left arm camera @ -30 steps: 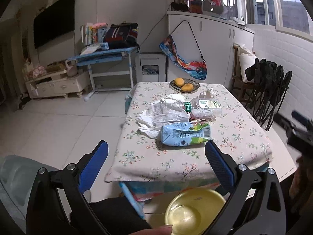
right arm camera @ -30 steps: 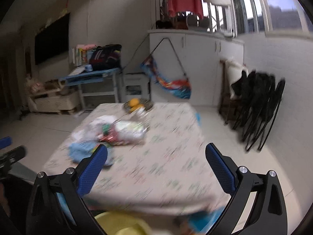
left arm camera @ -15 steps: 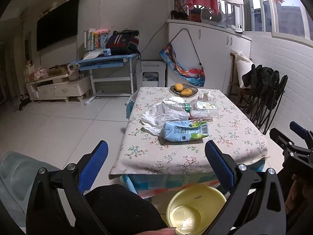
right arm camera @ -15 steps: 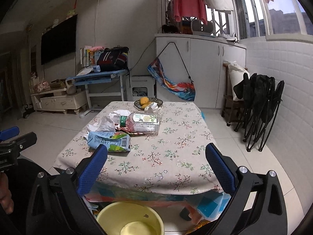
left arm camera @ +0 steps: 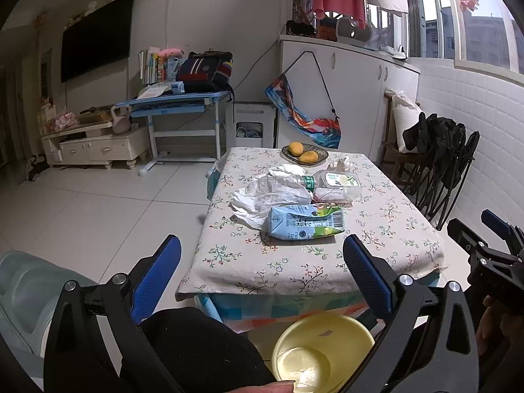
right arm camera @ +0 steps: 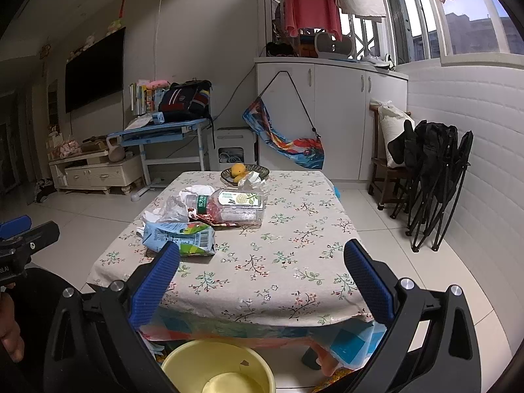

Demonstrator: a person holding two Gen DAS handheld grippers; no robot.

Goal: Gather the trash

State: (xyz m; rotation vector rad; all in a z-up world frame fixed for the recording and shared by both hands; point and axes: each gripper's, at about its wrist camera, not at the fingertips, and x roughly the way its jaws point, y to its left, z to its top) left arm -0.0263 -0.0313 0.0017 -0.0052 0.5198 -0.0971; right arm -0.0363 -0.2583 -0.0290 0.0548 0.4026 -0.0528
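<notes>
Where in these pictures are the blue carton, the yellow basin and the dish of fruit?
blue carton [left arm camera: 304, 222]: left wrist view, middle of its printed side, lying flat.
yellow basin [right arm camera: 183, 358]: right wrist view, on its near-left rim, below the table edge.
dish of fruit [left arm camera: 319, 153]: left wrist view, on the dish's right rim.

**Both grippers drawn back and steadied; trash untouched**

Since a second ago the left gripper [left arm camera: 260, 270] has pulled back from the table [left arm camera: 376, 229]: the milk carton [left arm camera: 306, 222] and crumpled white bag [left arm camera: 271, 193] now sit higher and smaller between its wide-spread fingers. The yellow basin [left arm camera: 327, 330] shows more fully below. The right gripper [right arm camera: 260, 276] has swung left and settled (its view was smeared a second ago, now sharp), and it now shows further into the left view's right edge.
</notes>
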